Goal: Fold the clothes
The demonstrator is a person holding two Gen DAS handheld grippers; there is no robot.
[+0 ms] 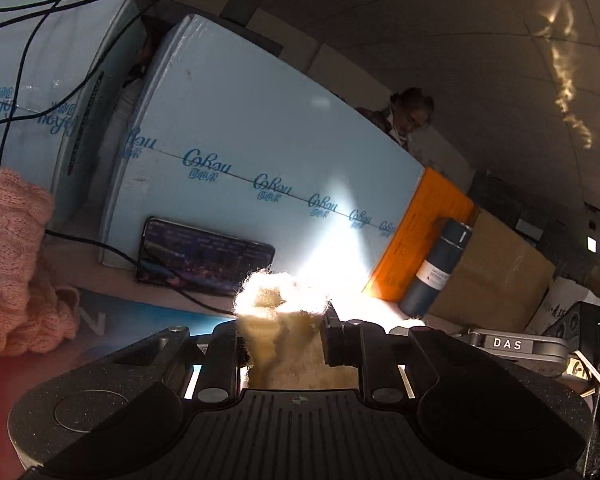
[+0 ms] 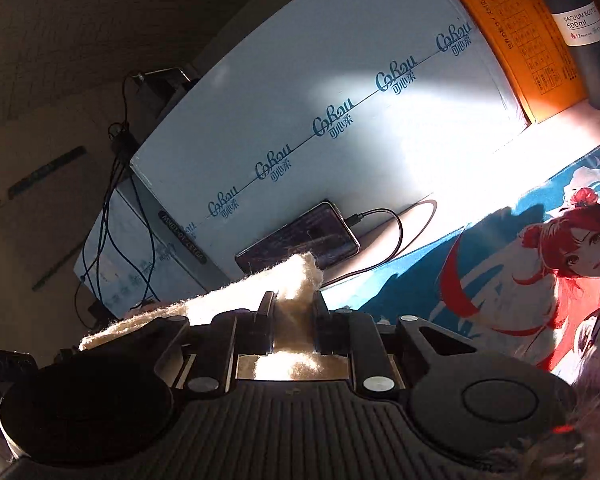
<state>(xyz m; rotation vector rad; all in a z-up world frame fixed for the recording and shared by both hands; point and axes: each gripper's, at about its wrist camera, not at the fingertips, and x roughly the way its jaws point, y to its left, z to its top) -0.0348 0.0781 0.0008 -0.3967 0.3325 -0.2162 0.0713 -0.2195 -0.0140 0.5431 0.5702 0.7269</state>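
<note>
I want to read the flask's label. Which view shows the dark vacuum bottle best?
The right wrist view: the vacuum bottle is close, its label reading "VACUUM BOTTLE 500ml", though its top is cropped. The left wrist view shows the whole bottle, small, its label unreadable.

Phone (image 2: 300, 240) leaning on pale-blue box (image 2: 320, 92); dark bottle (image 1: 436, 268) beside orange carton (image 1: 420, 232).
</note>
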